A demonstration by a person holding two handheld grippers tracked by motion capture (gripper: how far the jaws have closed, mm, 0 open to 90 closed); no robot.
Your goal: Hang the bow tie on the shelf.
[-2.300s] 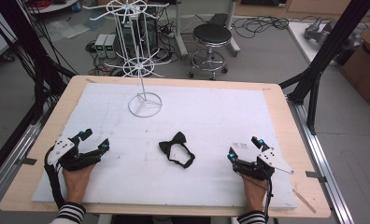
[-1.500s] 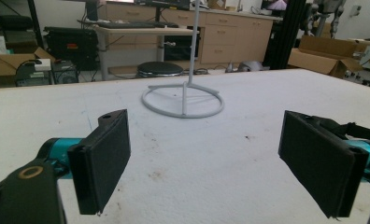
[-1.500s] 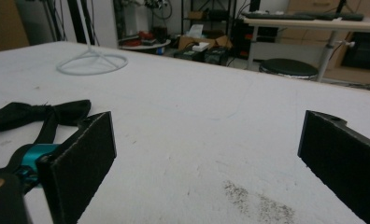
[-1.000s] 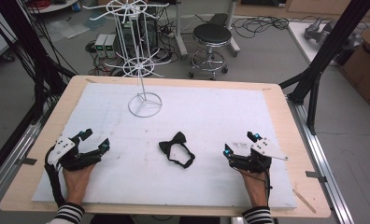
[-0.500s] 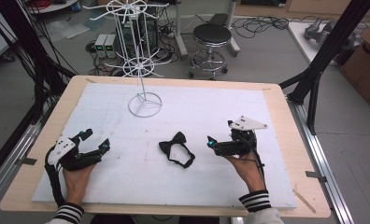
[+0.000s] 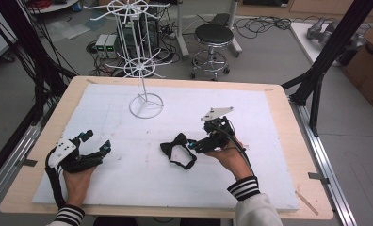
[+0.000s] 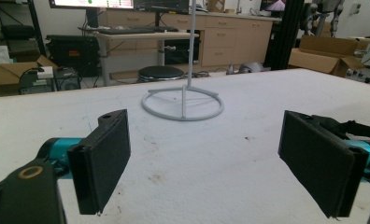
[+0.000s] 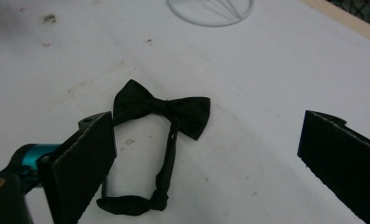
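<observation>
Bow tie (image 8: 162, 109), black, lies flat on the white table (image 6: 269, 179) near the middle, its knotted bow toward the far side and its thin strap looping nearward into a small bunched end. Right tongs (image 6: 193, 144) hover just right of it, jaws wide apart. Left tongs (image 6: 96, 141) rest at the near left, jaws also apart. Farther back stands a white wire rack (image 6: 146, 104).
</observation>
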